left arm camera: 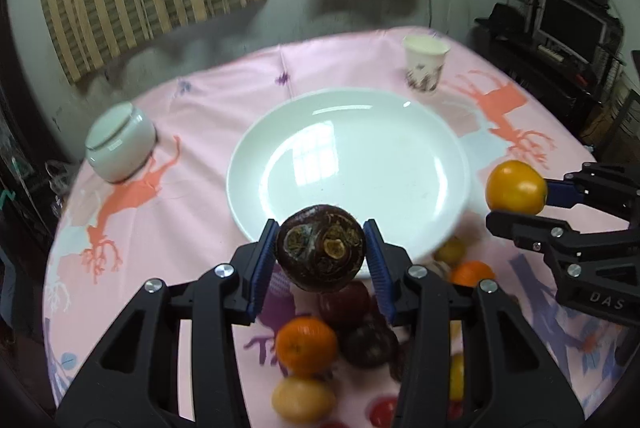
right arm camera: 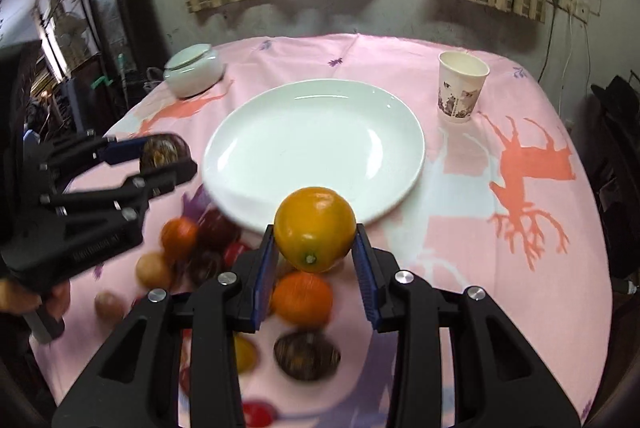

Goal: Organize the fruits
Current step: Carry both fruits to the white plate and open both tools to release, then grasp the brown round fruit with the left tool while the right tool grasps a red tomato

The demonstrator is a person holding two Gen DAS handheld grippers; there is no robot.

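Observation:
My left gripper (left arm camera: 320, 252) is shut on a dark purple-brown fruit (left arm camera: 320, 248) and holds it above the near rim of a large white plate (left arm camera: 348, 132). My right gripper (right arm camera: 316, 248) is shut on a yellow-orange fruit (right arm camera: 315, 228), also near the plate's (right arm camera: 316, 116) front edge. Each gripper shows in the other's view: the right gripper (left arm camera: 516, 202) with its fruit (left arm camera: 516, 187), the left gripper (right arm camera: 164, 162) with its dark fruit (right arm camera: 162, 150). Several loose fruits lie on the cloth below: an orange (left arm camera: 306, 346), a yellow one (left arm camera: 302, 400), dark ones (left arm camera: 370, 344). The plate holds nothing.
A white lidded jar (left arm camera: 120, 144) stands at the back left and a paper cup (left arm camera: 425, 64) at the back right of the pink tablecloth (left arm camera: 180, 228). Dark furniture with a screen (left arm camera: 572, 24) is beyond the table's right edge. Curtains hang on the far wall.

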